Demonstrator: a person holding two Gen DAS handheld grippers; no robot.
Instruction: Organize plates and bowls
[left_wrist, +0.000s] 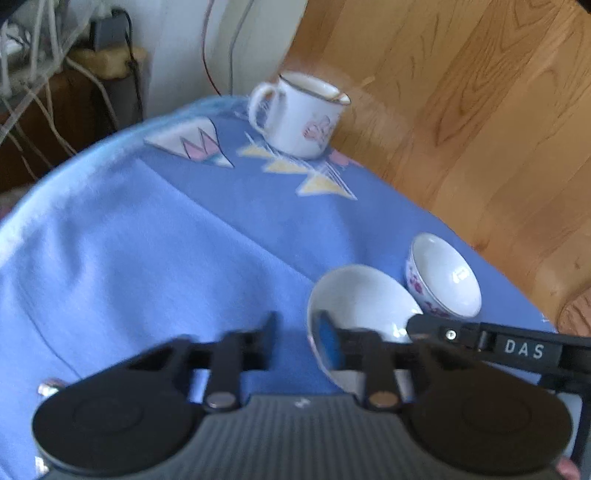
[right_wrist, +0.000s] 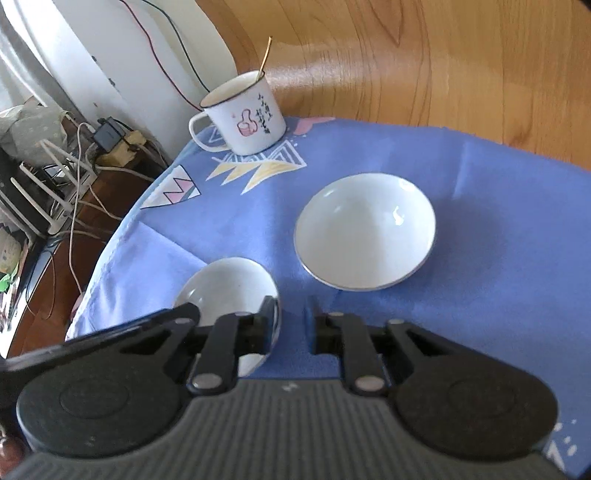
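Two wrist views over a table covered with a blue cloth (left_wrist: 147, 258) printed with triangles.

Left wrist view: the left gripper (left_wrist: 299, 336) sits at lower centre. Its jaws are drawn in to a narrow gap with only cloth showing between them, and they hold nothing. Its right finger, with a blue pad, overlaps the left rim of the near bowl (left_wrist: 364, 299), a plain white bowl at lower right of centre. Whether it touches cannot be told. Just beside that bowl, further right, stands the far bowl (left_wrist: 447, 273), upright, with pink flowers on its outer wall.

Right wrist view: the right gripper (right_wrist: 291, 321) sits at lower centre, its jaws likewise narrowed to a slit and holding nothing. Its left finger lies over the right rim of the near bowl, here at lower left. A black finger of the left gripper reaches in from the left edge to the same bowl. The far bowl lies at centre right, apart from both grippers.

A white mug (right_wrist: 243, 122) with a spoon (right_wrist: 265, 55) in it stands near the cloth's far edge, at upper centre. Wooden floor (left_wrist: 461, 92) fills the upper right, and cables (right_wrist: 74, 177) hang at the left
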